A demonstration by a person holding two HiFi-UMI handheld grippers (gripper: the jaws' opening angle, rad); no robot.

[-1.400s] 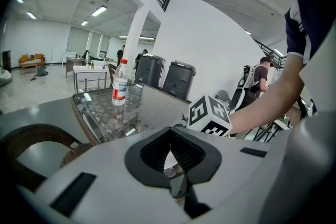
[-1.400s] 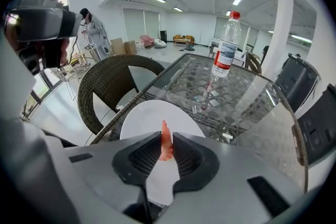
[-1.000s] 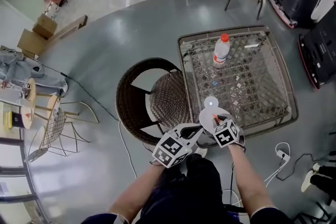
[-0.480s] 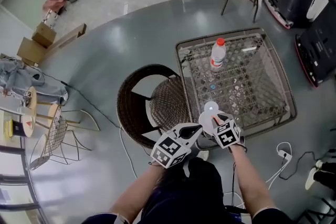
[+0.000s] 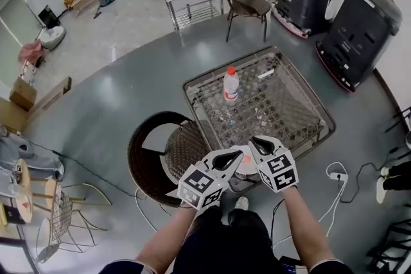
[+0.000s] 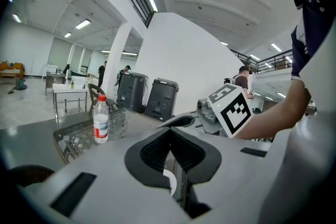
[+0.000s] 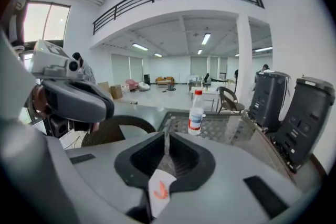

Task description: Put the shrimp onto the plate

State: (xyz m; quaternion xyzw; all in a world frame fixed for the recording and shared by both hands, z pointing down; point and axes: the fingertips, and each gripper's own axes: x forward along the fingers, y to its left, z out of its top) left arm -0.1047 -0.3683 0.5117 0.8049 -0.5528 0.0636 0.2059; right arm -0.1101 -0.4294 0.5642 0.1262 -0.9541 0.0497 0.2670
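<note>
A small white plate [image 5: 244, 162] lies at the near edge of the glass-topped wicker table [image 5: 292, 94], between my two grippers. In the right gripper view the orange shrimp [image 7: 160, 191] rests on the plate [image 7: 156, 182], seen low through the gap behind the jaws. My right gripper [image 5: 256, 144] hovers just right of the plate, jaws together and empty. The left gripper [image 5: 232, 158] is at the plate's left edge, also shut. Under its jaws only a white sliver of plate [image 6: 170, 183] shows. Both grippers point out level over the table.
A clear bottle [image 5: 230, 85] with a red cap stands at the table's far left. A dark wicker chair [image 5: 151, 152] is pushed against the table's left side by my legs. Two black bins [image 5: 359, 32] stand to the right. Cables and a power strip [image 5: 338, 176] lie on the floor.
The head camera has tilted up, so the table sits higher and farther in view. The grippers have drawn closer together over the plate, and the shrimp no longer shows at the right gripper's tips.
</note>
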